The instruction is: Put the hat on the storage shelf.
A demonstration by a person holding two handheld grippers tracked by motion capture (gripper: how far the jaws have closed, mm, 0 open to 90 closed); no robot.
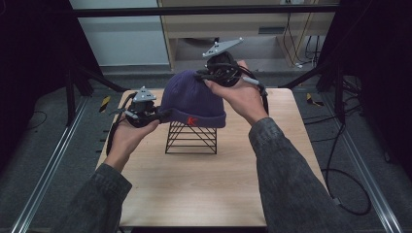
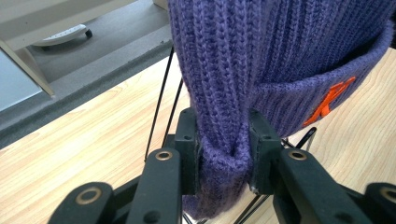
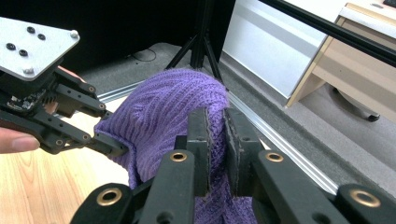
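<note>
Beanie on wire stand | left hand-held gripper pinches cuff edge (bunched) | right hand-held gripper clamps crown

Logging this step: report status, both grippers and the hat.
Left gripper shut on purple knit beanie, at cuff. Right gripper shut on its crown. Beanie over black wire stand on wooden table. Nothing in the way.

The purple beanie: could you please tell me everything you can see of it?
The purple beanie is a ribbed knit hat with a folded cuff bearing a small orange-red mark. It sits draped over a black wire stand on the wooden table. The left tool pinches a fold of the cuff at its left edge; the right tool is shut on knit at the far upper right side. The fabric bunches at both grips.
</note>
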